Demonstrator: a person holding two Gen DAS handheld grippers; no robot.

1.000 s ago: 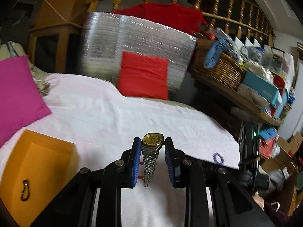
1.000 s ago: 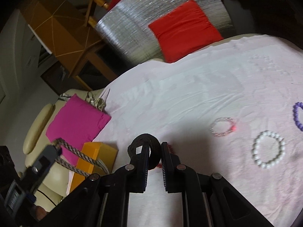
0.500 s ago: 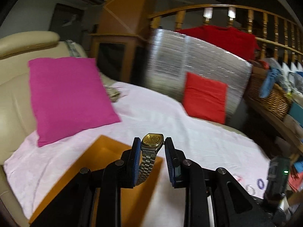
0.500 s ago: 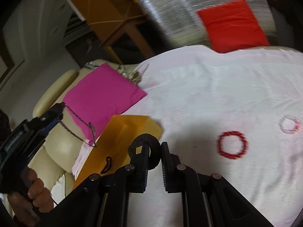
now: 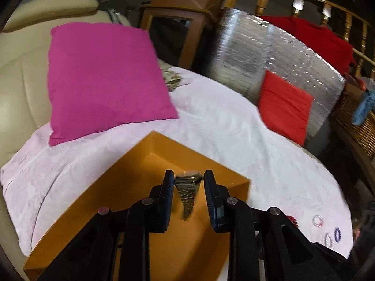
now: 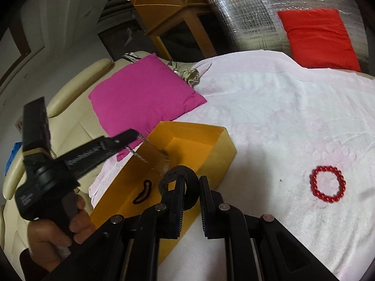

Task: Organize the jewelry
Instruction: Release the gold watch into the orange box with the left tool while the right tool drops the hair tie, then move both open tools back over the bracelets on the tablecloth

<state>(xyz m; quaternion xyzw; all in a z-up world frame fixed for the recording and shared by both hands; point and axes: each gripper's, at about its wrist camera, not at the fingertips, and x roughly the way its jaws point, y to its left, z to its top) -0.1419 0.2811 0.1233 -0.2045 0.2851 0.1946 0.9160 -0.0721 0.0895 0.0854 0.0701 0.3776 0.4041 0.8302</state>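
The watch [image 5: 187, 188] hangs between the pads of the left gripper [image 5: 188, 182], which pinch it at its head, and its metal band [image 5: 188, 202] hangs down, blurred, over the inside of the orange box [image 5: 140, 164]. In the right wrist view the same gripper [image 6: 134, 137] reaches over the box rim from the left, held by a hand [image 6: 55, 229], and the band [image 6: 150, 154] hangs slanted into the box. The right gripper [image 6: 191, 185] is pressed almost together on a black band [image 6: 185, 182], a dark loop that stands up between its pads, just at the near wall of the box. A small dark piece [image 6: 142, 192] lies on the box floor. The box sits on a white cloth [image 6: 269, 121], near a pink pillow [image 6: 143, 93]. A red bead bracelet [image 6: 327, 183] lies on the cloth to the right, well apart from the box. A red pillow [image 6: 316, 37] leans at the far edge.
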